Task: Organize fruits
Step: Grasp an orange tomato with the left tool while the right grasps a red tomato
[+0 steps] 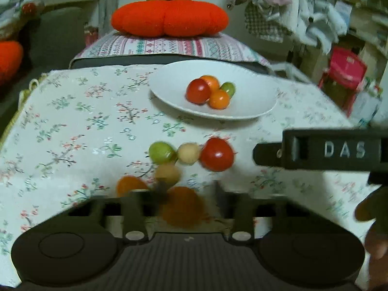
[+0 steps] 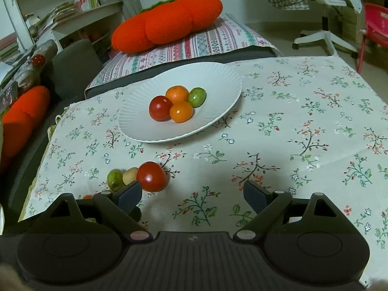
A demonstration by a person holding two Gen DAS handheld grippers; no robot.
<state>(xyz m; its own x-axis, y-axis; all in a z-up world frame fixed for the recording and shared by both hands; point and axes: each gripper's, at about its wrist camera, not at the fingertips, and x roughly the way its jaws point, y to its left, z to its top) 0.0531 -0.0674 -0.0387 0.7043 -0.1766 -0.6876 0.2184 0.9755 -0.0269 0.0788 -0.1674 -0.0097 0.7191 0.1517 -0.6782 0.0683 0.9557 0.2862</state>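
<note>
**On the white plate: four fruits**

On the white plate (image 2: 135, 126), one red (image 2: 160, 108), two orange (image 2: 180, 111) and one green fruit (image 2: 197, 97) are sitting touching. Nearer, on the floral cloth (image 2: 303, 121), a red (image 2: 152, 176), a pale (image 2: 129, 175) and a green fruit (image 2: 115, 179) are lying in a row; perhaps three more are blurring near the left gripper (image 1: 184, 194), whose jaws I cannot judge. The right gripper (image 2: 192, 194) is hanging wide apart.

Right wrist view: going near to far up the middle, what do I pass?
Open right tongs → loose red tomato on the floral tablecloth → white ribbed plate → orange plush pumpkin cushion.
</note>
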